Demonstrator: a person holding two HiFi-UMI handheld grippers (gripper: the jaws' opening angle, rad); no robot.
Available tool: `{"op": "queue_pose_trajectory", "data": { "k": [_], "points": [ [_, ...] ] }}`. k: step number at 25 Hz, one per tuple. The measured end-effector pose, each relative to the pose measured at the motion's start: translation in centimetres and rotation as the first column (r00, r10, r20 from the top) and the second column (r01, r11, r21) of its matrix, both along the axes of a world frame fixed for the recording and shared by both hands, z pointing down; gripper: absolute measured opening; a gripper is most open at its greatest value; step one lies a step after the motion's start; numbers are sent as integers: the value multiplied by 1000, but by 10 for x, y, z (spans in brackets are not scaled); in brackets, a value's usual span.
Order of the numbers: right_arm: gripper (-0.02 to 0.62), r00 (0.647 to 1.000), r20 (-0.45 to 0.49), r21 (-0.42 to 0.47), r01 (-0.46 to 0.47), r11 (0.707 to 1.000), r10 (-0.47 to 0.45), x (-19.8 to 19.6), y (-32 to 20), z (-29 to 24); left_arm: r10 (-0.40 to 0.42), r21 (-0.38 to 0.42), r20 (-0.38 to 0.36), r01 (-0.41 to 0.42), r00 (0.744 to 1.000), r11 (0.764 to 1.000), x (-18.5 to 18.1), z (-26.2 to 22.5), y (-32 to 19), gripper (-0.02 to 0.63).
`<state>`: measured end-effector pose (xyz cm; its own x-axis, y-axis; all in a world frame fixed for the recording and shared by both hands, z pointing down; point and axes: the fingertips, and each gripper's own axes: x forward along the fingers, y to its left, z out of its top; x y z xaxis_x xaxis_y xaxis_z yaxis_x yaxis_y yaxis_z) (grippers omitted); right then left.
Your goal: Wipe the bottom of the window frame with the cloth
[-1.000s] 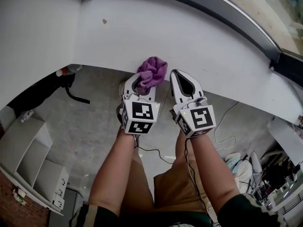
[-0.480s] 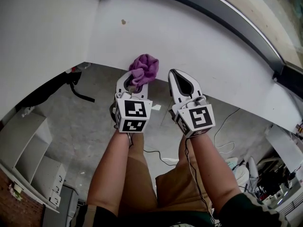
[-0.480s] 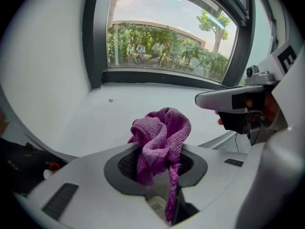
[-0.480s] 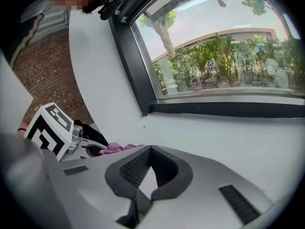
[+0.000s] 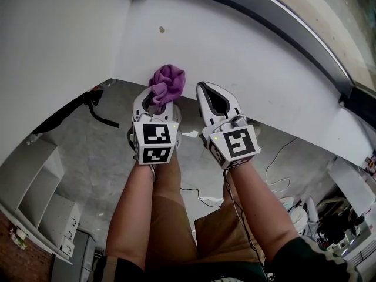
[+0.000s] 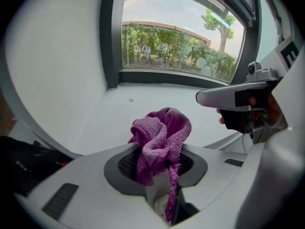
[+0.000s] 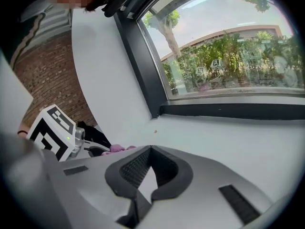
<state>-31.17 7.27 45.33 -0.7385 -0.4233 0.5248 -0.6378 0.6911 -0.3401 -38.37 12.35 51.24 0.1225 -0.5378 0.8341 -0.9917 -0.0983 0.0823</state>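
purple cloth [image 6: 159, 140] in left gripper [image 6: 157, 175]

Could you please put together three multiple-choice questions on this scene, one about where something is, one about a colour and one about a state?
1. Where is the cloth?
A. between the left hand-held gripper's jaws
B. between the right hand-held gripper's jaws
C. loose on the sill

2. What colour is the cloth?
A. yellow
B. purple
C. white

3. How do the right hand-held gripper's jaws stand?
A. wide apart
B. shut on the cloth
C. together, nothing between

Answers: 1 A, the left gripper view shows it bunched between those jaws; 2 B, it is purple in the head view and the left gripper view; 3 C, the right gripper view shows the tips meeting, empty.
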Motion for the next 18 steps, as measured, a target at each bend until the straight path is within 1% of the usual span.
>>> {"op": "queue_pose_trajectory", "data": {
  "k": [4, 9, 12, 14, 16, 18],
  "points": [
    [14, 1000, 12, -2, 19, 1000, -19, -13, 2, -1, -28, 4, 28, 28, 999, 1000, -25, 0, -1, 121],
    [14, 1000, 12, 6, 7, 1000, -7, -14, -1, -3, -41, 3, 74, 41, 996, 999, -57, 0, -1, 121],
    [14, 1000, 7, 5, 4, 1000, -4, -14, -2, 0, -88, -3, 86, 89, 992, 996, -78, -1, -1, 121],
    [14, 1000, 8, 5, -2, 1000, 2, -14, -4, 1, -131, -8, 110, 132, 985, 991, -92, -1, 1, 121],
    [14, 1000, 8, 6, -3, 1000, 3, -15, -4, 1, -193, -16, 137, 197, 972, 980, -111, -1, 4, 121],
    [14, 1000, 10, 7, -3, 1000, 3, -16, -4, 0, -241, -28, 143, 248, 960, 968, -125, 0, 6, 121]
  ]
}}
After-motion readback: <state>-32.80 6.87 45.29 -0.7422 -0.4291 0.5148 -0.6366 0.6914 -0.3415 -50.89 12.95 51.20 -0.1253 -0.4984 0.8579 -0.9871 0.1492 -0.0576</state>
